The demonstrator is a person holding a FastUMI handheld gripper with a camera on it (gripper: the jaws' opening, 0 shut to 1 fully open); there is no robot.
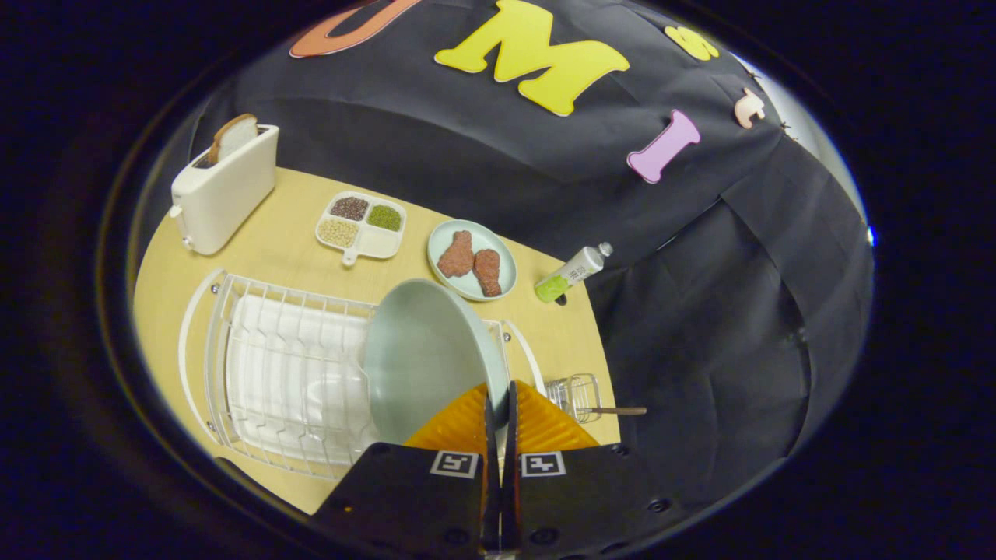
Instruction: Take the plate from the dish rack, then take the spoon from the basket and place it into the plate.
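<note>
The gripper [500, 397] pinches the plate [424, 358] by its rim, fingers pressed together, above the dish rack [272, 373]. The spoon [615, 410] lies at 3 o'clock in the basket [574, 393], handle pointing away.

Table [264, 253] with toaster [222, 190], dish rack [272, 373].

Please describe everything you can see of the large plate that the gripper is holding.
The plate is round, pale grey-green, smooth and glossy like ceramic, with a shallow rim, and empty. It stands nearly upright, tilted, its hollow face toward the white dish rack, and looks lifted above the rack's right end. The gripper is shut on its rim, the jaws pinching its edge.
</note>
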